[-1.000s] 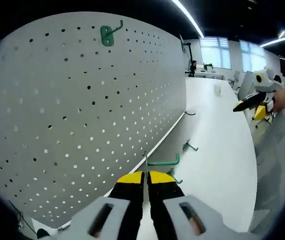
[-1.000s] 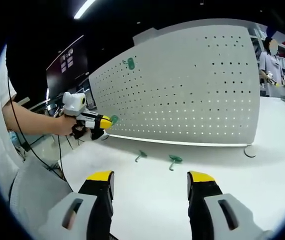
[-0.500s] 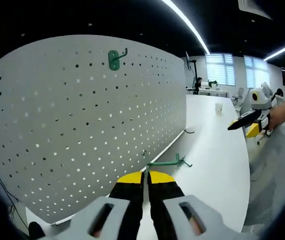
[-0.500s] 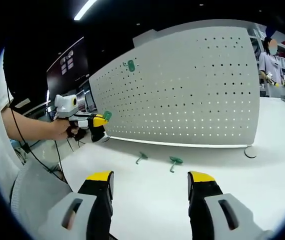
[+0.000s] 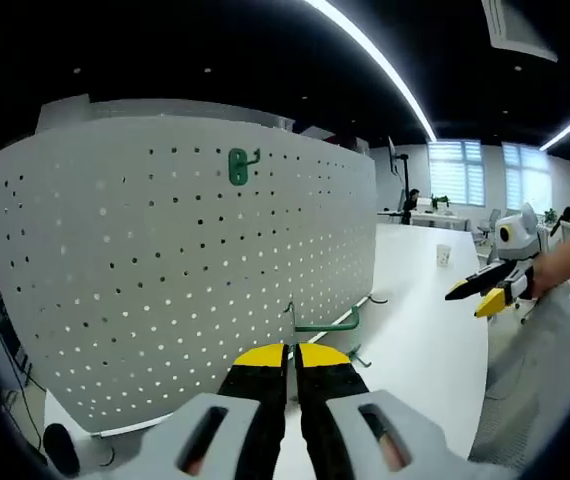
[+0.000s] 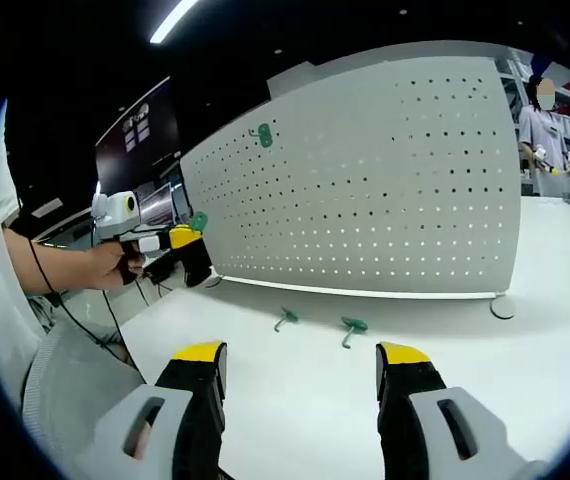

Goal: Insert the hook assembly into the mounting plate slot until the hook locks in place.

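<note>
A grey perforated mounting board (image 5: 165, 270) stands upright on the white table, with one green hook (image 5: 237, 165) hung near its top. My left gripper (image 5: 291, 352) is shut on another green hook (image 5: 327, 324), held in the air in front of the board's lower part and apart from it. In the right gripper view the same board (image 6: 385, 190) and hung hook (image 6: 262, 135) show, and a hand holds the left gripper (image 6: 183, 240) off the board's left end with the green hook (image 6: 198, 220) at its tip. My right gripper (image 6: 303, 355) stands open over the table, holding nothing.
Two loose green hooks (image 6: 285, 319) (image 6: 351, 326) lie on the white table (image 6: 295, 400) before the board. A round foot (image 6: 502, 306) sits at the board's right end. A paper cup (image 5: 444, 255) stands farther along. People stand at the far right (image 6: 540, 120).
The left gripper with its hook has drawn back from the board and risen; in the right gripper view it has shifted left. The right gripper has stayed open, almost still.
</note>
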`<state>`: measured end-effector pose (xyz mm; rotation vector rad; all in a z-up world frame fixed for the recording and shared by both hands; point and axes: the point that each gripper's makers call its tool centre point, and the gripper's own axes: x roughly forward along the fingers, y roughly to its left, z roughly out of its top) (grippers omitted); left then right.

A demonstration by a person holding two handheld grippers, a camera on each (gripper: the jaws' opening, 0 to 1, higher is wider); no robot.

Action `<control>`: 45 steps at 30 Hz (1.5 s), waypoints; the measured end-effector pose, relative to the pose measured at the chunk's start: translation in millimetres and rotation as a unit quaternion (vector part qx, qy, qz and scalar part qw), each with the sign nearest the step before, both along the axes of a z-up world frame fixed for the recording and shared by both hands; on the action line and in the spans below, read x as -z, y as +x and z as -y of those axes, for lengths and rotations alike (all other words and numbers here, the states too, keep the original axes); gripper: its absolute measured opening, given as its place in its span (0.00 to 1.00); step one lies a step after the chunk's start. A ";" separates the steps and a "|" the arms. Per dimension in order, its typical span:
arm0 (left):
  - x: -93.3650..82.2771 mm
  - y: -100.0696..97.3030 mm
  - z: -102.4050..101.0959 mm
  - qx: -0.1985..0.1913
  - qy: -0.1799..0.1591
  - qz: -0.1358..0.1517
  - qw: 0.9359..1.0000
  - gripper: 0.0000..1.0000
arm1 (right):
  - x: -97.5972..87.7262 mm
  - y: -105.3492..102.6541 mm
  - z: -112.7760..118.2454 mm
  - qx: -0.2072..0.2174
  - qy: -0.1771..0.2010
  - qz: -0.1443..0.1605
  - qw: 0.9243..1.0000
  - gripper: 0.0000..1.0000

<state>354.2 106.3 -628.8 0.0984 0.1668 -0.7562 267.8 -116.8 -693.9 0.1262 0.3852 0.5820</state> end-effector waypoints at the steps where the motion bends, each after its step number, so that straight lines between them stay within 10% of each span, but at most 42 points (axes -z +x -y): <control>1: -1.5 -1.1 0.0 -0.004 -0.002 0.000 1.000 0.02 | -0.2 -0.2 -0.4 0.000 0.001 0.000 1.000 0.59; 12: -24.7 -14.8 0.2 -0.024 -0.086 0.019 0.996 0.02 | -0.3 -0.3 -0.5 -0.002 0.000 0.002 1.000 0.58; 28: -28.2 -15.5 -0.8 -0.038 -0.091 0.027 0.995 0.02 | -0.7 0.3 0.0 -0.001 -0.009 0.005 1.000 0.58; 39: -28.9 -15.1 0.8 -0.039 -0.089 0.030 0.995 0.02 | -62.8 -1.1 -10.9 -0.019 0.069 0.141 0.987 0.55; 45: -27.3 -14.6 3.7 -0.036 -0.089 0.026 0.995 0.02 | -69.9 -3.6 -13.5 -0.026 0.081 0.150 0.985 0.55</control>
